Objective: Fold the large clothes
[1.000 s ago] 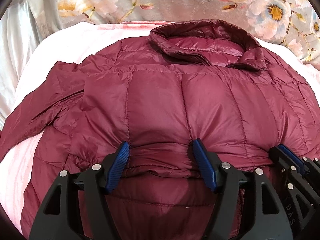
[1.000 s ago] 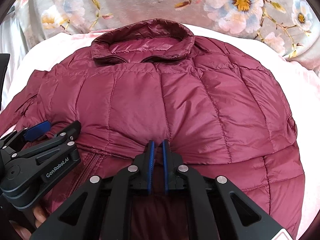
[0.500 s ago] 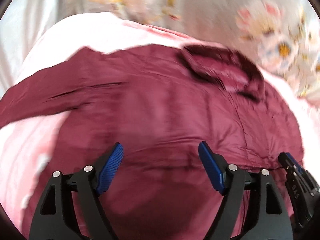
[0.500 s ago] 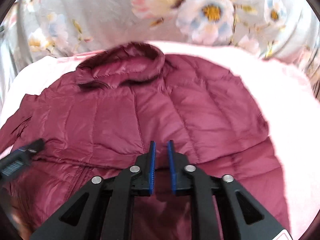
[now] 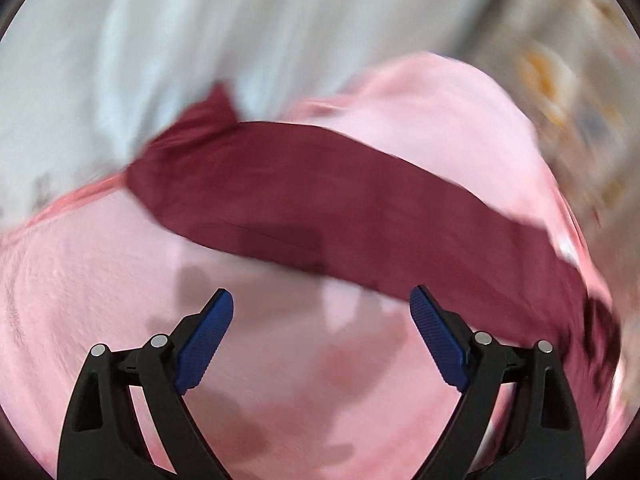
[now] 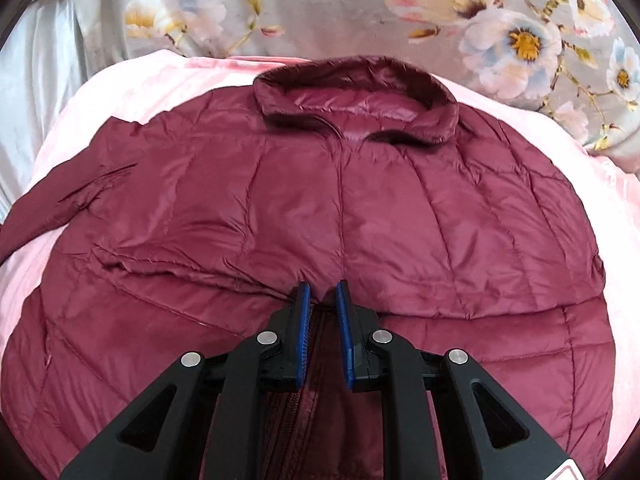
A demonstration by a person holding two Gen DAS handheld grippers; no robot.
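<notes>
A maroon quilted jacket (image 6: 360,208) lies flat on a pink blanket (image 6: 140,84), collar (image 6: 356,92) at the far end. A fold line crosses it near my right gripper (image 6: 323,285). That gripper's jaws are opening, a narrow gap apart, and they hover over the fold and the zipper without pinching the fabric. In the blurred left wrist view the jacket's sleeve (image 5: 320,200) stretches across the blanket (image 5: 100,300). My left gripper (image 5: 321,294) is just short of the sleeve. Its jaws are opening wide, with nothing between them.
Floral grey fabric (image 6: 520,40) rises behind the blanket's far edge. A pale sheet (image 5: 160,40) lies beyond the sleeve's cuff end. The other sleeve (image 6: 60,200) runs off to the left in the right wrist view.
My left gripper let go of the folded edge, swung off the jacket's body to the sleeve and spread wider. My right gripper's jaws parted from the fold. The left gripper left the right wrist view.
</notes>
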